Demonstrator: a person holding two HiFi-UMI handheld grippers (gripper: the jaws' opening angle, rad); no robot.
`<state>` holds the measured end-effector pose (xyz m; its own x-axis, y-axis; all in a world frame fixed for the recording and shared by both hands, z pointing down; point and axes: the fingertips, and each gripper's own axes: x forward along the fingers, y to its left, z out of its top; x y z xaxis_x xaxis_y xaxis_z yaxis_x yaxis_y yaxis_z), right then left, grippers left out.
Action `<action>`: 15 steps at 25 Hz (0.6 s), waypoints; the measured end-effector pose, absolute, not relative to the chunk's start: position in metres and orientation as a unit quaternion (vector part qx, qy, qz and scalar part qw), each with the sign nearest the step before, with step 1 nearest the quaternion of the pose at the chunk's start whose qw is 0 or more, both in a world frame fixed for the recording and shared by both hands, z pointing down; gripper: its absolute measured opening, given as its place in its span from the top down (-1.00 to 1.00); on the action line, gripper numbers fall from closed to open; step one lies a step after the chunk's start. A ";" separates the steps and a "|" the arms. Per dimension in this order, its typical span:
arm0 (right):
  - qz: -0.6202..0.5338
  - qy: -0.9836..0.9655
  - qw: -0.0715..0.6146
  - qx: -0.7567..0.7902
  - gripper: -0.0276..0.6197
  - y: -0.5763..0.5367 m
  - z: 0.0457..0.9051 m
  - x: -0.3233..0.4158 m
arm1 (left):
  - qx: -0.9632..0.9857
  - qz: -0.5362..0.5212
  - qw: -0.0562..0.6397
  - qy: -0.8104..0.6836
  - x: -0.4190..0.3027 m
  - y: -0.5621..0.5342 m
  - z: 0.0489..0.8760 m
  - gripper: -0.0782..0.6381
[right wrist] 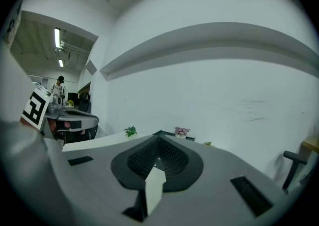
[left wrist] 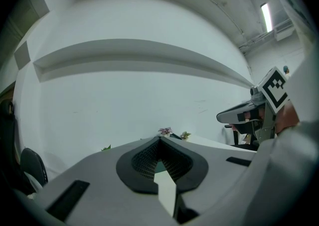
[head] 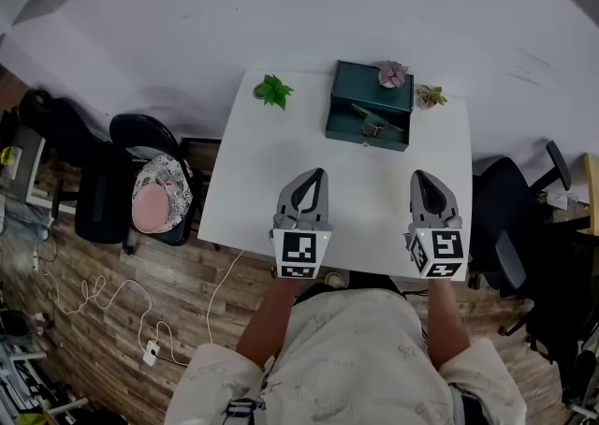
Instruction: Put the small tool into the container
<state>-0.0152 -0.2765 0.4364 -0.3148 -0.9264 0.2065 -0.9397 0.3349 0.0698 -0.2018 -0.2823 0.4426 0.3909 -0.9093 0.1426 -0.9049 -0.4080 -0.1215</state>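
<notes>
Only the head view is showing the small tool [head: 371,123] lying against the teal container [head: 348,86] near the white worktop's [head: 253,180] upper edge among small plants [head: 273,91], while in the gripper views the left claw [left wrist: 160,141] and right claw [right wrist: 158,139] are sitting shut and empty, blocking most of that container.

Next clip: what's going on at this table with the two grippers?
A person holds a two-jaw gripper in each hand over the near part of the white table. The left gripper and right gripper are both shut and empty, touching nothing. The dark green box sits at the far edge with a small metal tool on or in it; I cannot tell which. Nothing is being handled yet.
</notes>
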 end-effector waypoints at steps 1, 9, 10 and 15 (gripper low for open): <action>0.031 -0.810 0.105 0.576 0.86 -0.276 0.437 -0.015 | -0.834 -0.093 0.012 0.544 -0.201 -0.282 0.443 0.76; 0.029 -0.809 0.109 0.577 0.86 -0.277 0.438 -0.016 | -0.836 -0.094 0.011 0.540 -0.198 -0.279 0.445 0.77; 0.029 -0.809 0.109 0.576 0.86 -0.278 0.438 -0.017 | -0.836 -0.093 0.011 0.540 -0.198 -0.279 0.445 0.76; 0.027 -0.810 0.106 0.576 0.86 -0.278 0.435 -0.019 | -0.836 -0.092 0.009 0.541 -0.199 -0.278 0.445 0.76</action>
<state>-0.0191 -0.2777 0.4355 -0.3148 -0.9275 0.2018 -0.9387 0.3357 0.0785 -0.1986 -0.2784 0.4450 0.3983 -0.9059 0.1438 -0.9025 -0.4150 -0.1150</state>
